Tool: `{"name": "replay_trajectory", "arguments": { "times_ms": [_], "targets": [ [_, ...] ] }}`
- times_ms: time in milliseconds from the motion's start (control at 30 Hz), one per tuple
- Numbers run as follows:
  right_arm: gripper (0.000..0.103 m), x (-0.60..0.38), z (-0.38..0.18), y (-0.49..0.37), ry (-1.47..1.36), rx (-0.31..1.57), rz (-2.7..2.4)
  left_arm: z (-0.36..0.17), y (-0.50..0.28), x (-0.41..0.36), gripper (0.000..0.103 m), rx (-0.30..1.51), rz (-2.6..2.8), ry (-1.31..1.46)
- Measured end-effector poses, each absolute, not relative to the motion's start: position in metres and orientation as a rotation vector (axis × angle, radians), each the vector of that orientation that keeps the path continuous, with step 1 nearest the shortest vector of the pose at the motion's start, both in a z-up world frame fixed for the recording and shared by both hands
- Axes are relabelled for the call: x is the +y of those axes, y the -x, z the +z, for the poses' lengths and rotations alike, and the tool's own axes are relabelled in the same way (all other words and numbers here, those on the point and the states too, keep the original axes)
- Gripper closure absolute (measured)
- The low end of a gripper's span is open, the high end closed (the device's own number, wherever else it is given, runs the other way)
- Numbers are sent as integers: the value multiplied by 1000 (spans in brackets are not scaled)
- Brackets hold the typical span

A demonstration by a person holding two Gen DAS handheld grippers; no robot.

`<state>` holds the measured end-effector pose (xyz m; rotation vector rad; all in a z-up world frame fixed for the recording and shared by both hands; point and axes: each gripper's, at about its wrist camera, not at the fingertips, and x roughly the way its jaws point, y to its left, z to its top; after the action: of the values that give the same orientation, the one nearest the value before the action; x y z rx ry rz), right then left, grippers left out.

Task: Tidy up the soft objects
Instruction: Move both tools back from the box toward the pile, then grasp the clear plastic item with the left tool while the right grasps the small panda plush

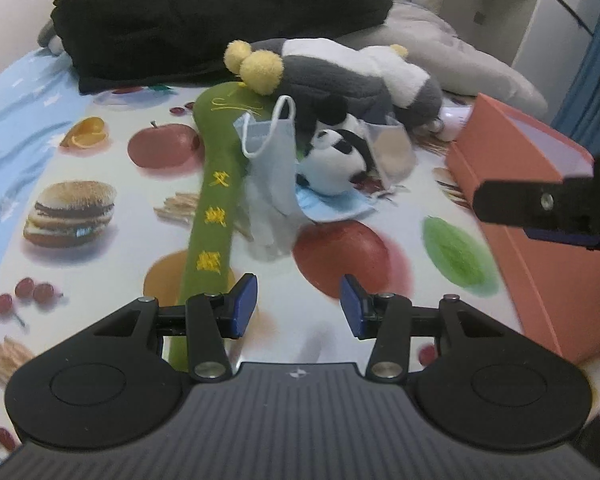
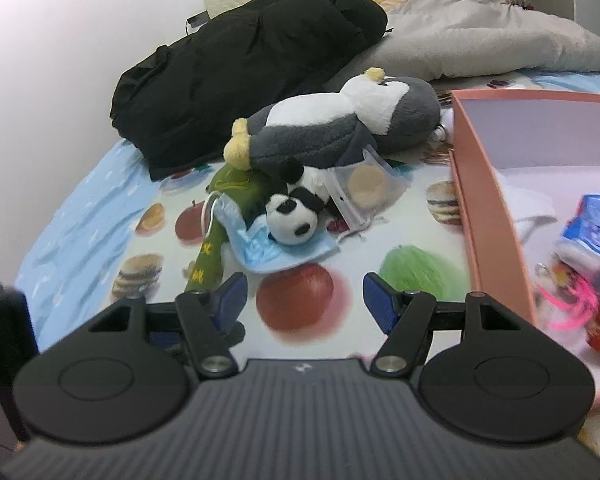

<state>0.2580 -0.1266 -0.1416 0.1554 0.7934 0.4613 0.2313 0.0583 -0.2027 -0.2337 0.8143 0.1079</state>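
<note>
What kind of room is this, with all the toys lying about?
Most likely a bedroom, on a bed: a pillow at the far end, a food-print sheet underneath, and a black jacket thrown down beside a plush penguin.

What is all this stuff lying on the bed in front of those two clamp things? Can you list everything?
panda plush: one, black and white, middle of the pile, on a mask
face masks: at least two, light blue, beside and under the panda
green plush stick: one, green with yellow characters, left of the masks
penguin-like plush: one, grey and white, behind the panda
clear pouch: one, holding a beige round pad, right of the panda
pink box: one, open, right side, packets inside
black jacket: one, at the back
grey blanket: one, back right
left gripper: open, empty
right gripper: open, empty
</note>
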Motion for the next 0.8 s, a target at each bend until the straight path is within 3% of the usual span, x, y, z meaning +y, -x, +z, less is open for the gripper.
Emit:
{"name": "replay_trajectory", "arguments": {
  "times_ms": [300,667,800],
  "targets": [
    [43,-102,-167,-311,-175,832,496,-221,-260,68,52,797,218,313],
    [43,-75,-194,-363,-212,879,511,-236,-285,62,55,769,345,377],
    [43,-66,-204,-378,-219,894,515,-238,-292,63,61,749,372,368]
  ]
}}
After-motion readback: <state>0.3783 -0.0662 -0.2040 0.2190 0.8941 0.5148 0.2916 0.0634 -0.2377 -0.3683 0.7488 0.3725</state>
